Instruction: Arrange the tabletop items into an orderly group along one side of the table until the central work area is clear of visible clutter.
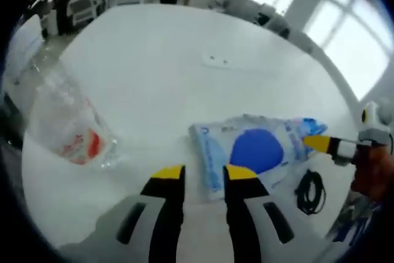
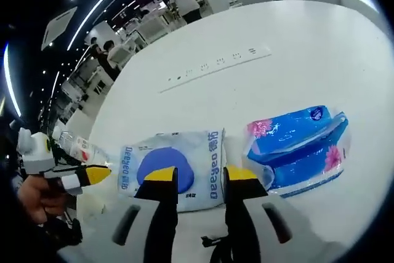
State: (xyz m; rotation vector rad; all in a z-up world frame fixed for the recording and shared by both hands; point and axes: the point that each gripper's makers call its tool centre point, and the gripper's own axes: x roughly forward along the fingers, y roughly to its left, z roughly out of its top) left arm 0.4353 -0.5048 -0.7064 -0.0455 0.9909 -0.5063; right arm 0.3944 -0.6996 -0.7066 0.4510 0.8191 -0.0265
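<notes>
Though blurry, prob. bottle (image 1: 68, 124) left-view.

A white plastic pack with a blue round mark (image 2: 169, 167) lies flat on the white table (image 2: 295, 53), and a blue tissue pack with pink flowers (image 2: 300, 146) lies just beside it. A clear plastic bottle with a red-and-white label (image 1: 71, 121) lies tipped on its side, well apart from the packs. A coiled black cable (image 1: 311, 190) rests near the white pack's corner.
</notes>
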